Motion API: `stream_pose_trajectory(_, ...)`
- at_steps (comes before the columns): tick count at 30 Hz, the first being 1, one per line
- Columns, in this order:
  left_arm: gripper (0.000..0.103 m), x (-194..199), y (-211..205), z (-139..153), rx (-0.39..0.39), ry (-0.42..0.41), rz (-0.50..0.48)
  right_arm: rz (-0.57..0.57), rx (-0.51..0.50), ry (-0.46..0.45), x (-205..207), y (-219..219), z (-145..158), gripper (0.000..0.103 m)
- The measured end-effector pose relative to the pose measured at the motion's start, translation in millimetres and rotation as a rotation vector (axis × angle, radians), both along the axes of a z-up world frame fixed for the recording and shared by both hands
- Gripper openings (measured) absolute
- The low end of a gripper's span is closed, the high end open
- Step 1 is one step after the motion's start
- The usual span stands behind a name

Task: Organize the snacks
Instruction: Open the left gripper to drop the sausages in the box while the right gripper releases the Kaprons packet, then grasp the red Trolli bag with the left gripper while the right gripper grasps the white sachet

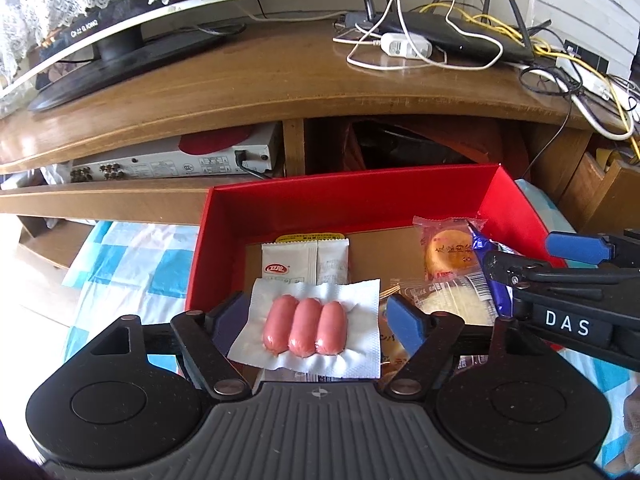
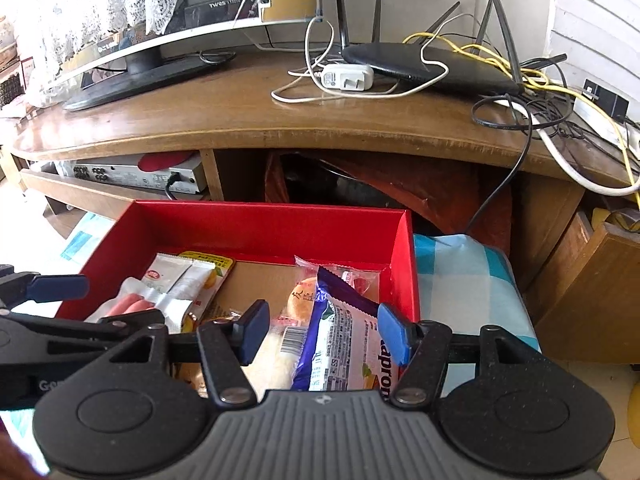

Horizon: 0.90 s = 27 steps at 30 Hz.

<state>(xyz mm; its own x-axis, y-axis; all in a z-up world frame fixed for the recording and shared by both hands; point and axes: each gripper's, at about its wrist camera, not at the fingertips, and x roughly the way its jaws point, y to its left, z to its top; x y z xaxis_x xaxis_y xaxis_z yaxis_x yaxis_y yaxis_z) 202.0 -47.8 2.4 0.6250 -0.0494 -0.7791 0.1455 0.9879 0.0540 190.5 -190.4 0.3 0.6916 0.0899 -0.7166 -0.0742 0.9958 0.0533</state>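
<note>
Left wrist view: red box [image 1: 352, 196] sat on a blue-checked cloth [image 1: 132, 252] before a wooden TV stand [image 1: 256, 92]. Only this view showed the sausage pack [image 1: 308, 326] whole: three pink sausages sealed in one white-edged wrapper, lying at the box's near-left, between the fingers of the left gripper [image 1: 316, 320]. Fingers spread; left pad seemed to meet the wrapper's edge, right pad stood clear of it. Behind the pack, one white sachet [image 1: 304, 266] with a red logo. Right gripper [image 1: 532, 256] entered from the right edge; gap between its blue pads not readable here.

Right wrist view: only this view showed the blue-and-white wafer packet [image 2: 344, 340] at length, lying at the box's right between the spread fingers of the right gripper [image 2: 324, 332], neither pad plainly pressing it. Sausages mostly hidden behind the left gripper's arm. One round cake [image 2: 302, 306] in clear wrap lay just left of the packet.

Both views: one router [image 2: 432, 68], one white charger [image 2: 348, 78], one television.
</note>
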Motion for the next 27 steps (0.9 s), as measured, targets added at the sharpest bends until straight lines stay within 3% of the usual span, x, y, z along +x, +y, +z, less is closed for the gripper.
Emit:
stream_pose_trajectory(13,0.085,-41,26,17,-0.044,0.015,-0.012,0.084,-0.003,0.058,-65,17,7,0.090)
stream_pose_trajectory(20,0.086,-50,31,-2,-0.106,0.135,-0.032,0.101,-0.013,0.124,-91,22,-3,0.090)
stream_pose_trajectory(27,0.086,-41,24,-37,-0.137,0.247,0.002,0.098,0.001,0.128,-99,14,-3,0.090)
